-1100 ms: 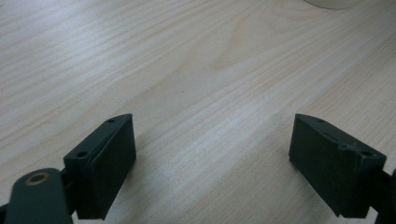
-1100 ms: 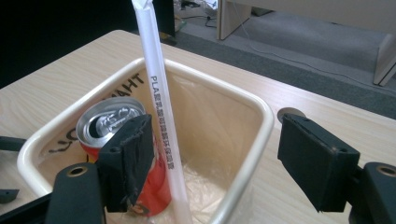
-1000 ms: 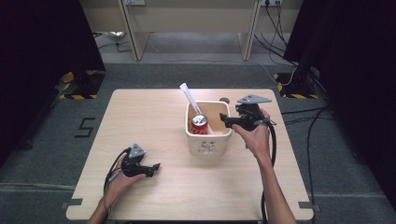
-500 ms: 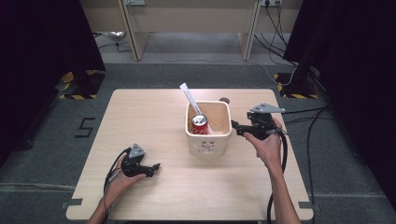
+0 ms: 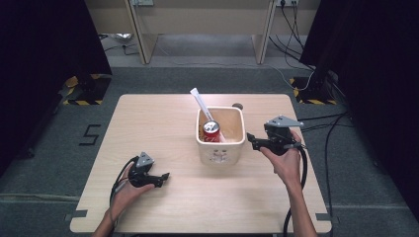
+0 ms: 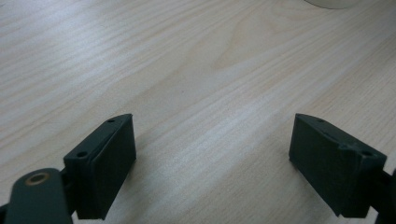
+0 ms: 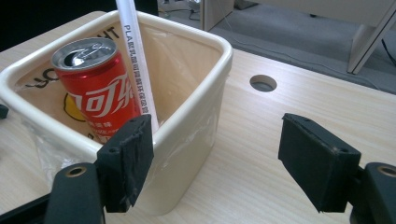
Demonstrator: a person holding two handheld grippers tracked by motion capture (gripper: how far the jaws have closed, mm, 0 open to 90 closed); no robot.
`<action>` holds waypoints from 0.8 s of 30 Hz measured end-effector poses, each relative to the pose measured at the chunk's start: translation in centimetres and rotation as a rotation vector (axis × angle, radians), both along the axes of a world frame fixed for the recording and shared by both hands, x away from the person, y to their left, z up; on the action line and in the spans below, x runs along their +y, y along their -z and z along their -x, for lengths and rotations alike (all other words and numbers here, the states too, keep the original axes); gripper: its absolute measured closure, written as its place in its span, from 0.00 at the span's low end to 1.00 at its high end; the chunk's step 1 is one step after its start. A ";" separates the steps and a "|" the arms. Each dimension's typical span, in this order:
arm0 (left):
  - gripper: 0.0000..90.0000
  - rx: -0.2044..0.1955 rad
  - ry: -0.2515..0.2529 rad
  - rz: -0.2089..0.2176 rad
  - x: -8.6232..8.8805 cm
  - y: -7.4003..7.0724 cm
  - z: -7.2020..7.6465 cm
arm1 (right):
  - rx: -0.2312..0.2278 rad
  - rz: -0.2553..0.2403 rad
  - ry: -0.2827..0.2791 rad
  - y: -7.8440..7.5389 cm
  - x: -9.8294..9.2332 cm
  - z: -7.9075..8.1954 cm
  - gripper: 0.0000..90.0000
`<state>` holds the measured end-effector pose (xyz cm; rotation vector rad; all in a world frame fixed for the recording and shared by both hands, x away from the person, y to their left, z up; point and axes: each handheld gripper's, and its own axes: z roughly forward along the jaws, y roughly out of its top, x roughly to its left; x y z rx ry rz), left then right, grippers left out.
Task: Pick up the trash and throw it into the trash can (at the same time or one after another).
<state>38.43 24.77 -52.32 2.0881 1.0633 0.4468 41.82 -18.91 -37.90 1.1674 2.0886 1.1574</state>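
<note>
Right gripper view has the right gripper (image 7: 217,161) with jaws wide apart and nothing between them, just beside the cream bin (image 7: 196,116), whose rounded rim stands ahead and left of its left jaw. Inside, a red can (image 7: 100,93) stands upright with a white tube (image 7: 135,56) leaning against it. The bin looks light, stiff and smooth-glazed; pinching the rim wall seems the surest hold. The left gripper (image 5: 150,177) rests open on the table (image 5: 148,128). Since a second ago, the right gripper has pulled back from above the bin.

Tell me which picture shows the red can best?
The right gripper view: the red can is close, its white writing and silver top clear, inside the cream bin. The high view shows it tiny; the left gripper view shows bare table.
</note>
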 end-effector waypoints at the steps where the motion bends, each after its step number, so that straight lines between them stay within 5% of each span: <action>1: 0.16 0.000 0.001 0.001 0.0 0.0 0.0 | -0.001 0.006 -0.001 0.0 0.0 0.2 0.30; 9: 0.16 0.000 0.000 -0.001 0.0 0.0 0.0 | -0.009 0.032 0.002 0.5 -1.1 2.3 0.29; 24: 0.16 0.001 0.002 -0.003 0.0 0.0 0.0 | 0.007 0.009 -0.006 3.2 -2.0 4.6 0.28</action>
